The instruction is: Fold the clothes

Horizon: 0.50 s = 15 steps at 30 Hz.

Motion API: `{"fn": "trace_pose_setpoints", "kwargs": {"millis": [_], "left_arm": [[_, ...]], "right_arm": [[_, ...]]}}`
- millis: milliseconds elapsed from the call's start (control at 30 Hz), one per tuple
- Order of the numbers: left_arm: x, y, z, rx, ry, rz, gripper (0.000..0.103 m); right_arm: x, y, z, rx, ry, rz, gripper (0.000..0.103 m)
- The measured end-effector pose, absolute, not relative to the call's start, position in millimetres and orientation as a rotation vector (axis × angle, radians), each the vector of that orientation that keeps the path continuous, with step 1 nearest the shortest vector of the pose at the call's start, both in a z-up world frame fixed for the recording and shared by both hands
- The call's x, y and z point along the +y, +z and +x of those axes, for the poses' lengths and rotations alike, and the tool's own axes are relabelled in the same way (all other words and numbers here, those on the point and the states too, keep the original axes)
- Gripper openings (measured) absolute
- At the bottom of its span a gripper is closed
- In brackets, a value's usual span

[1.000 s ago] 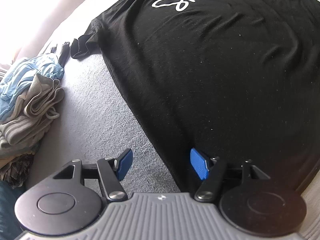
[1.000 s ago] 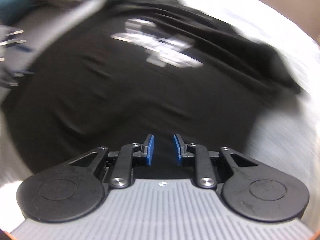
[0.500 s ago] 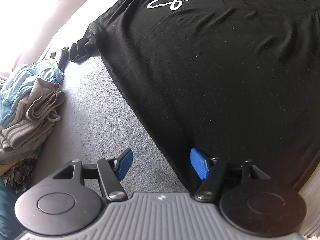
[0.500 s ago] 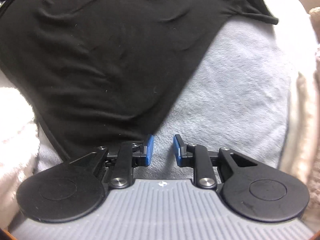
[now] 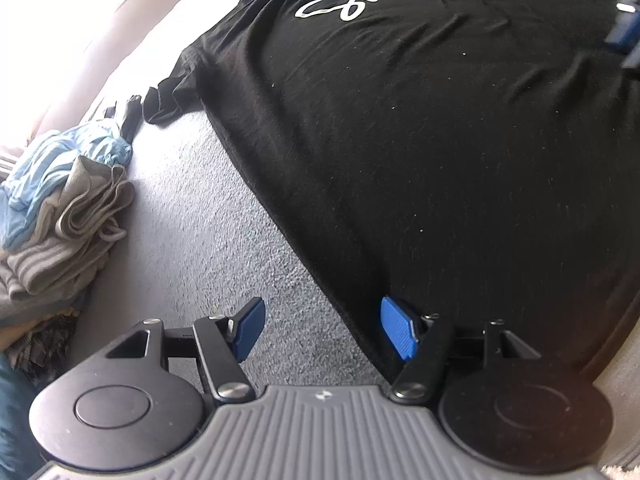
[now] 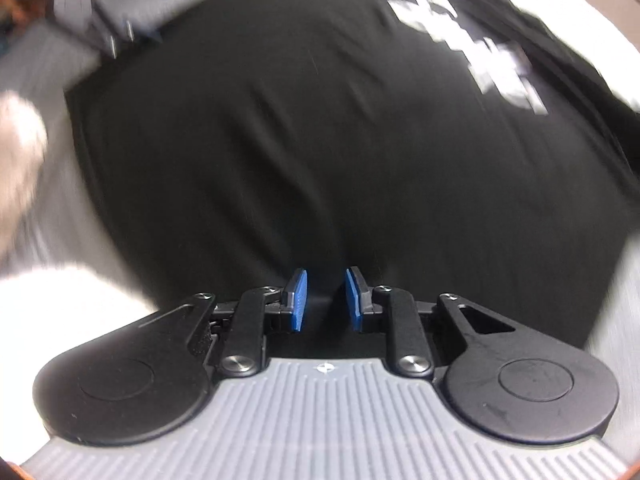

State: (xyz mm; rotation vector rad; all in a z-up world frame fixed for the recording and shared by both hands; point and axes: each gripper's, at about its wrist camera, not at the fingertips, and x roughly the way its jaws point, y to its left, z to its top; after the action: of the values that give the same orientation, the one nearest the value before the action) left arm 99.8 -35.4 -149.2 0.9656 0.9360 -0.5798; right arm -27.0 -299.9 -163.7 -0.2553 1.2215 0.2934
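My right gripper (image 6: 323,300) has swung back over the black T-shirt (image 5: 420,140), jaws narrow and empty, while my left gripper (image 5: 322,330) straddles its side edge wide apart, so I judge the next move is pinching that edge.

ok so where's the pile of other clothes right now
In the left wrist view, the pile of clothes lies at the left edge on the grey carpet, left of the spread black t-shirt.

White script "Smile", cut off, on black T-shirt (image 5: 440,140)
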Motion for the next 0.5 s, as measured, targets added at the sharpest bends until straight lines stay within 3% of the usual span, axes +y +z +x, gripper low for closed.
{"fn": "trace_pose_setpoints", "kwargs": {"millis": [233, 500], "left_arm": [[-32, -150, 96, 0.91, -0.596, 0.979, 0.066], [-22, -151, 91, 0.859, -0.605, 0.961, 0.066]], "right_arm": [[-349, -152, -108, 1.496, 0.045, -0.264, 0.02], [-279, -131, -24, 1.104, 0.221, -0.218, 0.019]]}}
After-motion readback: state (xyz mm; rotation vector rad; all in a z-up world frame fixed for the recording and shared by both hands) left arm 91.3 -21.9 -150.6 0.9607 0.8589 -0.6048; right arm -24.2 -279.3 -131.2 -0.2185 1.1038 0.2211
